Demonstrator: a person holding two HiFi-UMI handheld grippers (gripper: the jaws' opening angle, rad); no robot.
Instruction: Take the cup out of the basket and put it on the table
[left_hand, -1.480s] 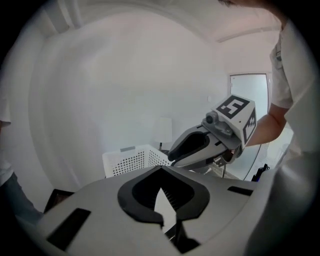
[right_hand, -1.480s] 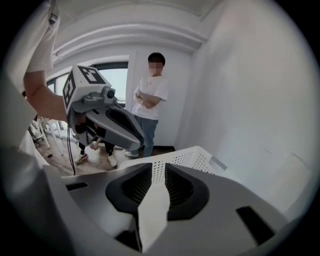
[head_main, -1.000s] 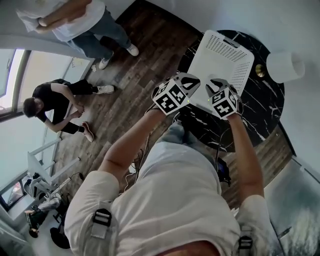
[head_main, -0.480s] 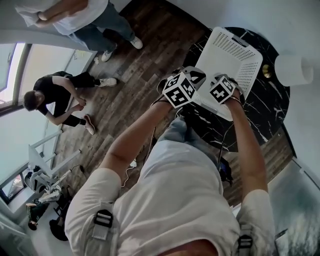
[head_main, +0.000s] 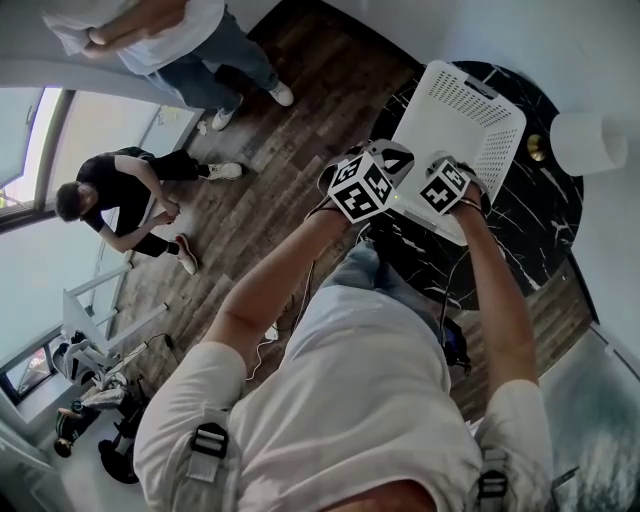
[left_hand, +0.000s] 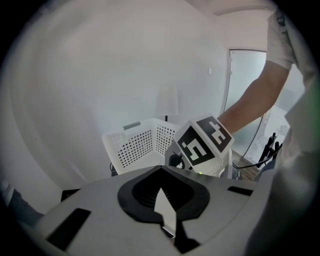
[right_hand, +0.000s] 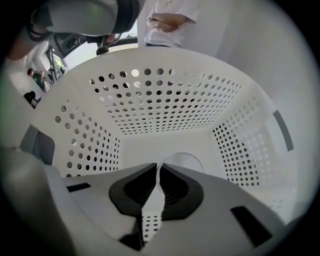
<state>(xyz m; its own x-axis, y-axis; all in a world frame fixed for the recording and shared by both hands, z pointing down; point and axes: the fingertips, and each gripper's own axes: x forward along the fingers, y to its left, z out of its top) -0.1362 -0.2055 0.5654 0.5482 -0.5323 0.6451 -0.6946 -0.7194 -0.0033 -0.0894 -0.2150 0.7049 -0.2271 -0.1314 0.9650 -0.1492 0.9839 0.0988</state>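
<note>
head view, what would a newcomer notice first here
The white perforated basket on the black marble table stands out at the head view's top right. The right claw is inside it, jaws shut, a clear cup lying just beyond them. The left claw, jaws shut, hovers outside.

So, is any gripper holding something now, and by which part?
The right gripper seems to pinch the cup by its rim, inside the basket. The left gripper is shut on nothing.
</note>
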